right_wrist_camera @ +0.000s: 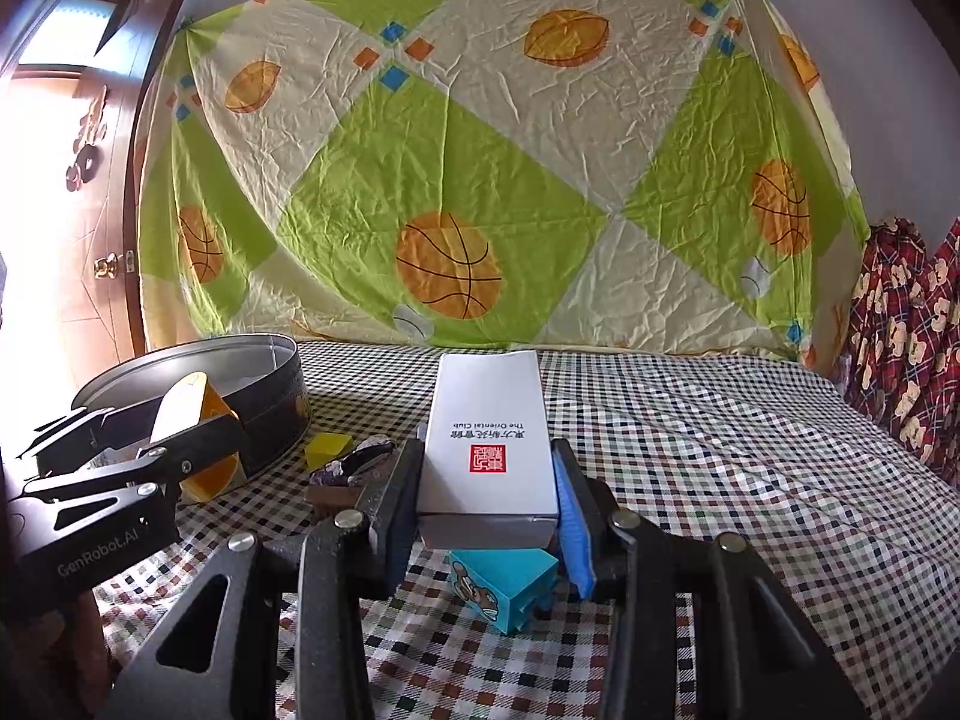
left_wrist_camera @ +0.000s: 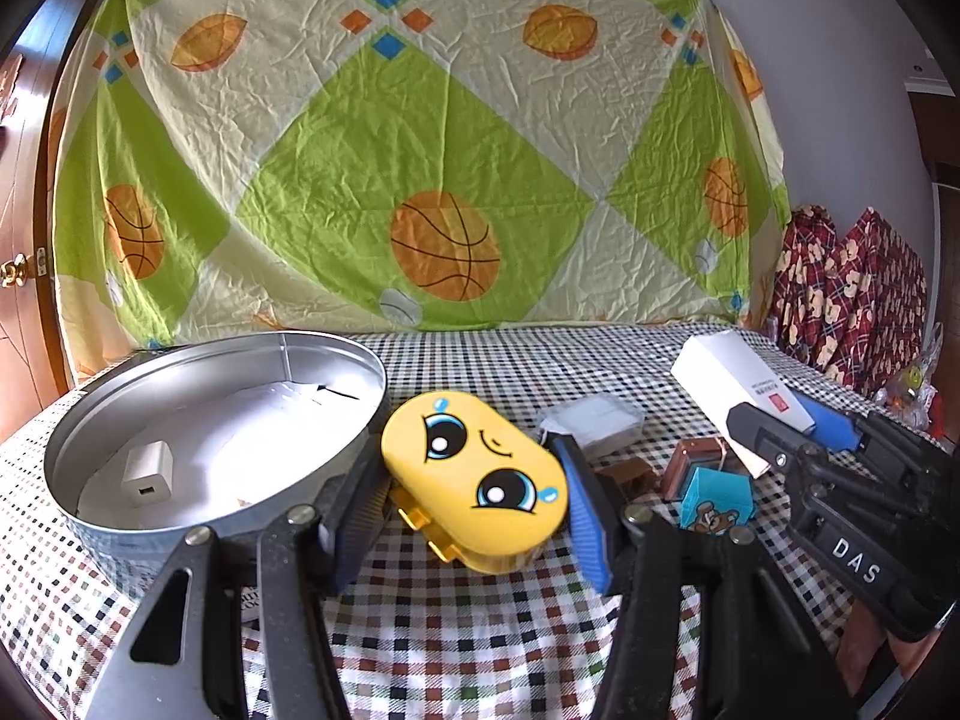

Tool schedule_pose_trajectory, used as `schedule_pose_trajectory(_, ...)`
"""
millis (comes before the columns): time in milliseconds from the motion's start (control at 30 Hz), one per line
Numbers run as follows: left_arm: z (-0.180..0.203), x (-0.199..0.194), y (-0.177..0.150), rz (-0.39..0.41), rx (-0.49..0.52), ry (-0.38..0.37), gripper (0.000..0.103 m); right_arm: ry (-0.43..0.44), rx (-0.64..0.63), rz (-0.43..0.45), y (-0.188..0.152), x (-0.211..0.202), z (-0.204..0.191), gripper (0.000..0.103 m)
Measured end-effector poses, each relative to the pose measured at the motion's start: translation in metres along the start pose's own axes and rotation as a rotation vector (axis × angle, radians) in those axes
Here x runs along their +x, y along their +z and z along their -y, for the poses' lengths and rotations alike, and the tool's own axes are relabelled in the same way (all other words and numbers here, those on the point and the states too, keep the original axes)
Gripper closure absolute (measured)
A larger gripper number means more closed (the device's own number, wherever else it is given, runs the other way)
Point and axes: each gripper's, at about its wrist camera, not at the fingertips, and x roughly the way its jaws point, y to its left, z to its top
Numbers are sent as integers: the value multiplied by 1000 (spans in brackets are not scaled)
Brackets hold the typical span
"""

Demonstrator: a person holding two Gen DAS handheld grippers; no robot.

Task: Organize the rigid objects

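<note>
My left gripper (left_wrist_camera: 471, 507) is shut on a yellow oval case with a cartoon face (left_wrist_camera: 474, 477), held beside the round metal tin (left_wrist_camera: 150, 531). The tin holds white paper and a white charger (left_wrist_camera: 147, 473). My right gripper (right_wrist_camera: 489, 507) is shut on a long white box with a red stamp (right_wrist_camera: 489, 450), lifted above a blue bear-print box (right_wrist_camera: 504, 591). In the left wrist view the right gripper (left_wrist_camera: 798, 426) holds the white box (left_wrist_camera: 729, 378) at the right. In the right wrist view the left gripper (right_wrist_camera: 198, 450) and yellow case (right_wrist_camera: 210, 411) show at the left by the tin (right_wrist_camera: 270, 396).
On the checked cloth lie the blue bear box (left_wrist_camera: 717, 495), a brown block (left_wrist_camera: 699, 462), a small brown piece (left_wrist_camera: 627, 471) and a clear-wrapped packet (left_wrist_camera: 591, 420). A yellow block (right_wrist_camera: 327, 450) and a foil-wrapped item (right_wrist_camera: 360, 462) lie near the tin. A patterned sheet hangs behind.
</note>
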Motion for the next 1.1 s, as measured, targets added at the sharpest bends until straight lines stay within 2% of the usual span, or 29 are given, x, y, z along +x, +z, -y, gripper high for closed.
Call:
schedule_pose_trajectory(367,-9,-6,-1,39,-43,-17,48,-19,6,8,1,-1,1,60)
schedule_pose_trajectory(567,-11,-7,-1,41,-43,-15,48,-57,-33,-6,1,1,-8,60)
schedule_pose_trajectory(1100,-27,-15,-3,84,-24,62,48,0,-70,0,3,7,-37,60)
